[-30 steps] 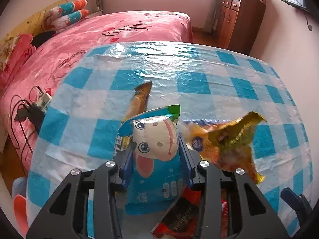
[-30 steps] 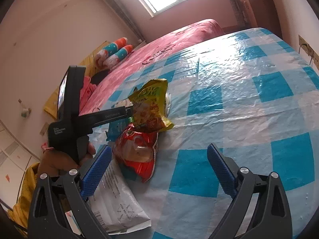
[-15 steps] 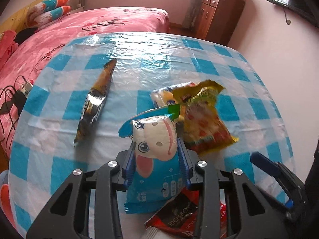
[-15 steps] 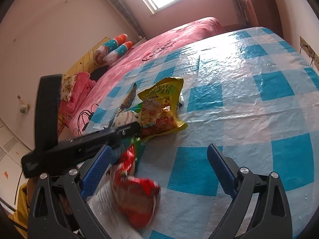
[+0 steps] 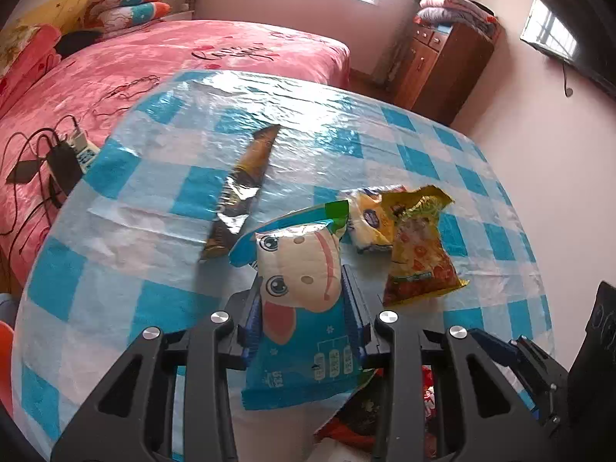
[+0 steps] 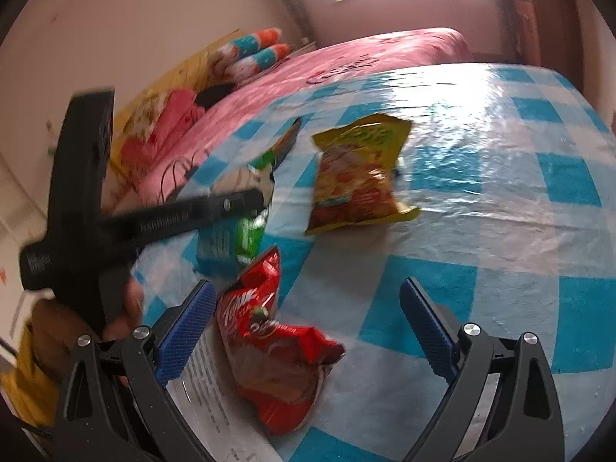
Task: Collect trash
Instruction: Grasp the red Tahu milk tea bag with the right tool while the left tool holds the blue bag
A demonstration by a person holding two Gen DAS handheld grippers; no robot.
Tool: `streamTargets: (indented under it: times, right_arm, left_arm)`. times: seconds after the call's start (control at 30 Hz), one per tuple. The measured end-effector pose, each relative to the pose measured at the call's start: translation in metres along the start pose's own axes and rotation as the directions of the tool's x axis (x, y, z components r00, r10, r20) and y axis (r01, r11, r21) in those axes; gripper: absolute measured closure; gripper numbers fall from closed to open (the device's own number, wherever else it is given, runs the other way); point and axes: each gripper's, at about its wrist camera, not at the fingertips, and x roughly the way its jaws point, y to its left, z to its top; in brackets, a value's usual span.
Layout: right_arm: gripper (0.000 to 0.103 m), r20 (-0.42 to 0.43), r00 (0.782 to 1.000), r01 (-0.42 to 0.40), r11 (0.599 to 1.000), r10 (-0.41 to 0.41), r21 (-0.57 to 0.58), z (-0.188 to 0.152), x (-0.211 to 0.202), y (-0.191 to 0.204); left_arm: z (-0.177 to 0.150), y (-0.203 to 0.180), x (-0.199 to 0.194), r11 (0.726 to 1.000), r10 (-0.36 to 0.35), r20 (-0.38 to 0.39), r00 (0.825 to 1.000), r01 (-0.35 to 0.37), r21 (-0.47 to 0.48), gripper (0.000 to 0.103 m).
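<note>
The left gripper is clamped on the blue cow-print packet, raised above the checked tablecloth. The right gripper is spread wide, grasping nothing, over the red wrapper lying on that tablecloth.

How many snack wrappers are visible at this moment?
5: blue cartoon bag in left gripper; brown wrapper, two yellow bags on the table; red bag nearest. Others may be hidden.

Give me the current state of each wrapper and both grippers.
left gripper: shut on the blue cartoon packet, lifted.
blue cartoon packet: gripped, upright.
right gripper: open, holding nothing.
red wrapper: crumpled, lying on the table between the open fingers.
yellow snack bag: lying flat.
dark long wrapper: lying flat.
small yellow packet: lying beside the yellow snack bag.
</note>
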Motion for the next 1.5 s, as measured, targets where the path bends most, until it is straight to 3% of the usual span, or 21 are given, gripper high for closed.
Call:
streamTargets:
  times: [0.27,0.47,0.67,0.9,1.23,1.5]
  right_arm:
    - [0.008,-0.063,0.998,0.023,0.992,-0.030,-0.122,-0.007,0.012,0.023]
    - [0.010,-0.091,0.991,0.082,0.976,-0.102,-0.203,-0.013,0.021,0.038]
    - [0.021,-0.084,0.981,0.149,0.958,-0.174,-0.244,-0.012,0.030,0.044]
    - [0.026,-0.075,0.979,0.163,0.953,-0.187,-0.256,-0.014,0.027,0.045]
    - [0.049,-0.030,0.978,0.193,0.954,-0.205,-0.228,-0.012,0.020,0.048]
    - [0.054,0.014,0.974,0.227,0.963,-0.228,-0.143,-0.005,0.010,0.042]
  left_arm:
    - [-0.001,0.013,-0.022,1.000,-0.006,0.041,0.999,0.007,-0.020,0.065]
    - [-0.012,0.026,-0.034,1.000,-0.004,0.042,0.999,0.005,-0.028,0.065]
    - [-0.025,0.040,-0.050,1.000,0.007,0.044,0.999,-0.005,-0.030,0.065]
    - [-0.042,0.054,-0.062,0.999,0.013,0.035,0.999,-0.012,-0.032,0.065]
    - [-0.063,0.077,-0.069,0.998,-0.016,0.010,1.000,0.017,-0.061,0.065]
    - [-0.075,0.098,-0.078,0.994,-0.062,0.012,0.998,0.063,-0.086,0.065]
